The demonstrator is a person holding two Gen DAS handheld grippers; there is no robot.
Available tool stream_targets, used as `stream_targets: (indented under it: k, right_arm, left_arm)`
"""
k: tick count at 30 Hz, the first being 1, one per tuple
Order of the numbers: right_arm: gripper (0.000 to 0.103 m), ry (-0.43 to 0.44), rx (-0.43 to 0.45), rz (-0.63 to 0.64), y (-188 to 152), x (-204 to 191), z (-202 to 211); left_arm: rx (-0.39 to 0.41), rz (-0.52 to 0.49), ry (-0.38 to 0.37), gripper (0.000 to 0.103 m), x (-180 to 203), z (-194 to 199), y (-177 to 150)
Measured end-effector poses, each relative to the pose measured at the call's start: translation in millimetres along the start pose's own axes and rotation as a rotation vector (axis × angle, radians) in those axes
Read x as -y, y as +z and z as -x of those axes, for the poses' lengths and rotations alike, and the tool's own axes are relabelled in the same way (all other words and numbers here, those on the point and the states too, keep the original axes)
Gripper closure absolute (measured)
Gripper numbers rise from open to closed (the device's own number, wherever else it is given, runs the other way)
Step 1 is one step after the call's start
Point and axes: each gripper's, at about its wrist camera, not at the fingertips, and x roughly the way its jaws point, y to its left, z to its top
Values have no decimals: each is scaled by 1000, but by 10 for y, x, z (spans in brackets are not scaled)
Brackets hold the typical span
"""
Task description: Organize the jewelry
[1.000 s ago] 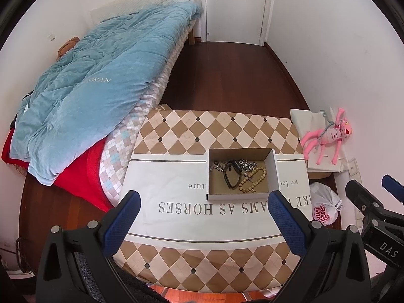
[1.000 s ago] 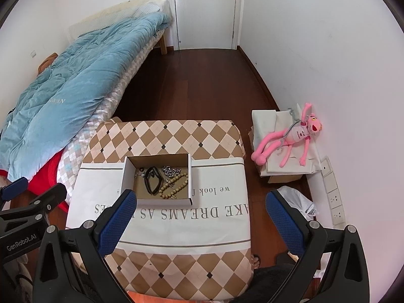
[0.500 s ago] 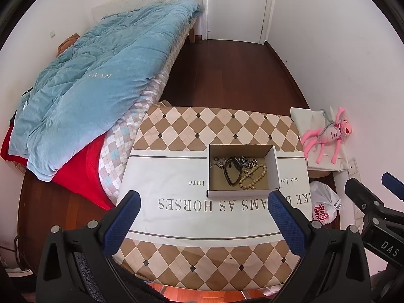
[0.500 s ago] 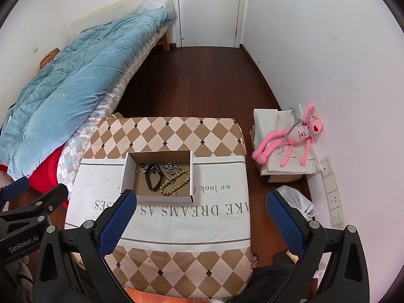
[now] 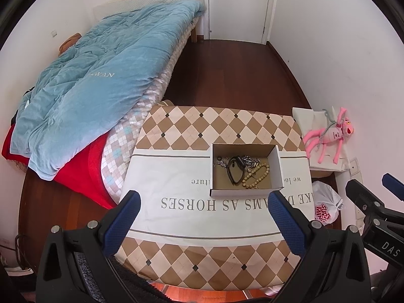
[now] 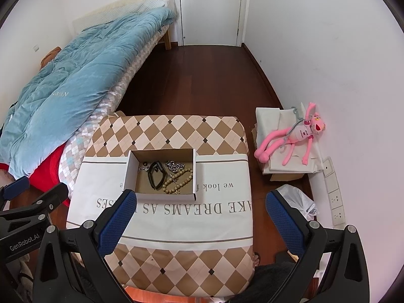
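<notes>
A small open cardboard box (image 5: 276,169) (image 6: 130,171) stands on the cloth-covered table (image 5: 192,217) (image 6: 176,222). Inside lie a black band (image 5: 236,170) (image 6: 156,174), a wooden bead string (image 5: 256,176) (image 6: 178,180) and a silver chain (image 5: 248,161) (image 6: 174,166). My left gripper (image 5: 204,214) is open and empty, held above the table's near part. My right gripper (image 6: 200,214) is open and empty, also back from the box. Each gripper's body shows at the edge of the other's view.
A bed with a blue quilt (image 5: 88,96) (image 6: 70,85) stands left of the table. A pink plush toy (image 5: 330,133) (image 6: 293,136) lies on a box by the right wall. A plastic bag (image 5: 325,202) (image 6: 298,199) sits on the floor beside it. A shut door (image 6: 210,10) is at the far end.
Both grippers have drawn back and up a little from the table; the box looks slightly smaller and farther. The jewelry in the box has not moved.
</notes>
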Motion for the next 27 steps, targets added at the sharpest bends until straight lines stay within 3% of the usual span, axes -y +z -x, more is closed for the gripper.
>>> stream_targets:
  k: [27]
  right_arm:
    - [0, 0, -20, 13, -47, -19, -45]
  left_arm:
    - [-9, -7, 0, 0, -45, -7, -82]
